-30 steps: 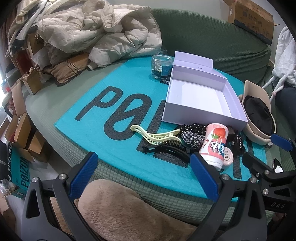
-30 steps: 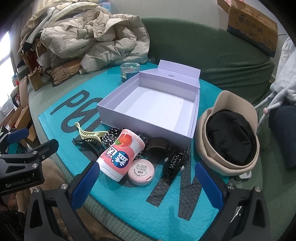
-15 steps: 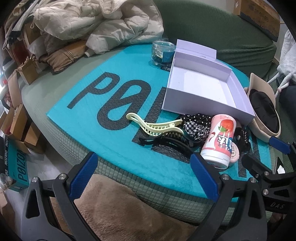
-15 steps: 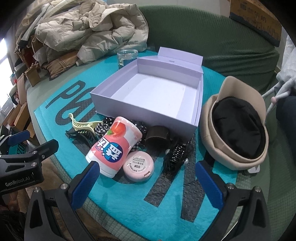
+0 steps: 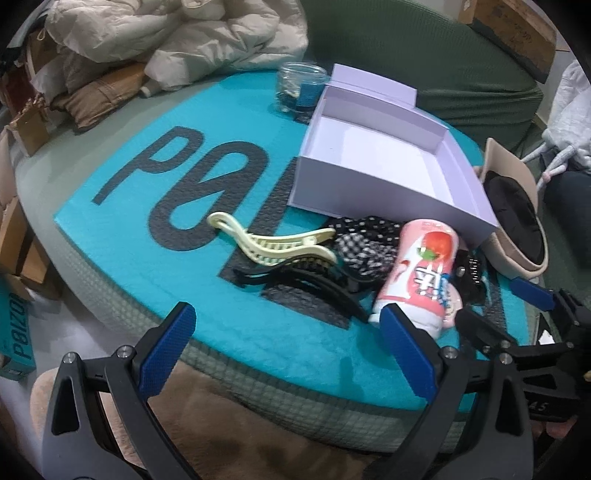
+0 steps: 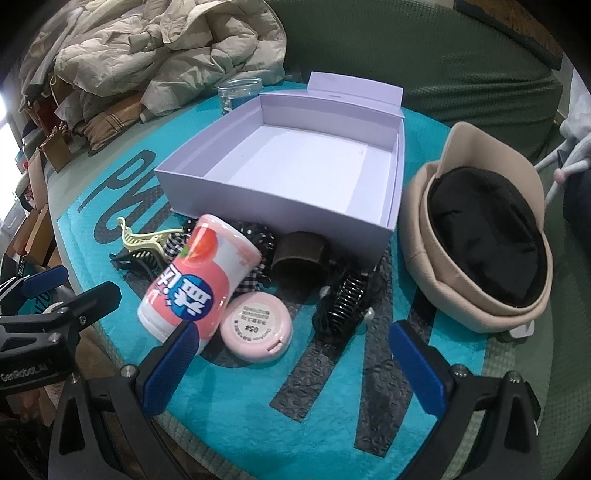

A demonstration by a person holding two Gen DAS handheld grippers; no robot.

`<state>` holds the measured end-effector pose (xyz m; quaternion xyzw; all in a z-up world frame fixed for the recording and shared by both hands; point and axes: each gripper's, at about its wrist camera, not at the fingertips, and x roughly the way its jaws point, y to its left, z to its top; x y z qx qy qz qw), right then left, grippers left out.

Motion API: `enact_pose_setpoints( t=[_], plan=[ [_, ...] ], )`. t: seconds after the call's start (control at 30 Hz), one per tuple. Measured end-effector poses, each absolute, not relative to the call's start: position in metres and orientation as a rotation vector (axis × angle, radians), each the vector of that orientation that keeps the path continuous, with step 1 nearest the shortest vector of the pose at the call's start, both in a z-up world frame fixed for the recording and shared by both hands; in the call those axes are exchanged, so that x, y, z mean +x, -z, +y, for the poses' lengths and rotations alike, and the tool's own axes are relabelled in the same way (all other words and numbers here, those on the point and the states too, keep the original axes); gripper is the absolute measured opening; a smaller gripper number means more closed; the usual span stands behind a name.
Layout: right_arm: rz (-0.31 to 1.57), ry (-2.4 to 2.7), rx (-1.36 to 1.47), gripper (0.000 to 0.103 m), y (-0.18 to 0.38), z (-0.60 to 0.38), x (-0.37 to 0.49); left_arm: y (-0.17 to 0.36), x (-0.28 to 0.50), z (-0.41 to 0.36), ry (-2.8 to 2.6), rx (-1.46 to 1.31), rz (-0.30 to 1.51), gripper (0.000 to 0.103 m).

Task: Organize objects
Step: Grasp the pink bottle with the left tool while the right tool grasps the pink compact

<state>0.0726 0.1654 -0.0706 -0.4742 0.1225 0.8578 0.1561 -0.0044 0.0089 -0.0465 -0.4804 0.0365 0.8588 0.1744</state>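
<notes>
As both tools closed in on the clutter, hovered wide open and empty: left tool [image 5: 284, 347], right tool [image 6: 291, 358]. Nothing yet inside the far empty lilac cardboard box [image 6: 306, 162]; pink cylindrical bottle [image 6: 201, 280] lay nearest, likely first pick.

A heap of beige jackets [image 6: 166, 48] is piled at the far left on the green sofa [image 6: 424, 62]. A cardboard box [image 5: 513, 33] sits on the sofa's back, upper right.
</notes>
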Motion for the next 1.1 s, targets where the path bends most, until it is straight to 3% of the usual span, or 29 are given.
enact_pose_setpoints(
  t=[0.23,0.43,0.57,0.77,1.1],
  plan=[
    [0.399,-2.45,-1.386,0.102,0.082,0.174,0.074,0.038,0.0,0.022,-2.397,-1.281,0.133,0.098],
    [0.435,-2.46,-1.42,0.087,0.09,0.179,0.072,0.039,0.0,0.032,-2.367,-1.261,0.164,0.097],
    [0.455,-2.484,-1.439,0.078,0.093,0.179,0.07,0.04,-0.002,0.035,-2.348,-1.256,0.168,0.091],
    [0.49,-2.516,-1.448,0.073,0.095,0.181,0.067,0.042,-0.004,0.043,-2.293,-1.253,0.151,0.078],
    [0.549,-2.571,-1.474,0.067,0.099,0.19,0.072,0.042,-0.001,0.073,-2.162,-1.208,0.211,0.074]
  ],
)
